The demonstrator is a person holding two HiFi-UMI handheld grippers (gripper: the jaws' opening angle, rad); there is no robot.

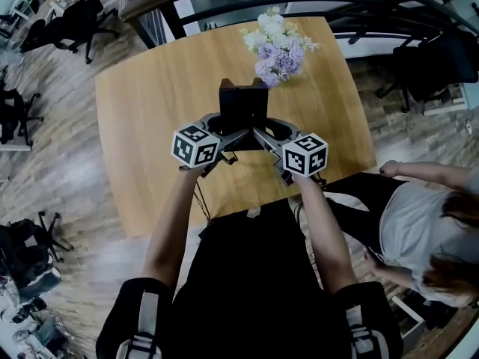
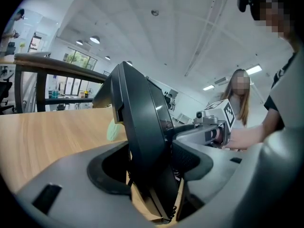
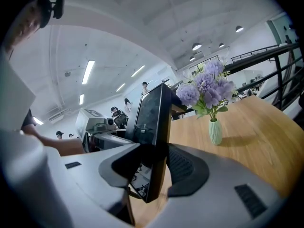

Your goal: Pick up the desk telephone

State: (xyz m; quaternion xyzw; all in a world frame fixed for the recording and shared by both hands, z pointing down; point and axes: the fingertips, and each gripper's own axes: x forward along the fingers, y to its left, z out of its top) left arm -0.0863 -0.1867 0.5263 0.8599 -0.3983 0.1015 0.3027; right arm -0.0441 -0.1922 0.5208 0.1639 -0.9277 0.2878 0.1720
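The black desk telephone (image 1: 243,105) stands tilted over the middle of the wooden table (image 1: 150,103), held from both sides. My left gripper (image 1: 222,129) is shut on its left edge; up close the dark body (image 2: 142,127) fills the gap between the left gripper's (image 2: 153,177) jaws. From the other side my right gripper (image 1: 269,132) is shut on the telephone's right edge (image 3: 153,122), which sits clamped in the right gripper's (image 3: 159,172) jaws. Whether the telephone touches the table I cannot tell. A thin dark cord (image 1: 200,197) hangs below the left gripper.
A pale green vase of lilac and white flowers (image 1: 275,47) stands on the table just behind the telephone, also seen as a vase (image 3: 214,131). A second person (image 1: 419,223) stands at the table's right front corner. Office chairs (image 1: 75,21) surround the table.
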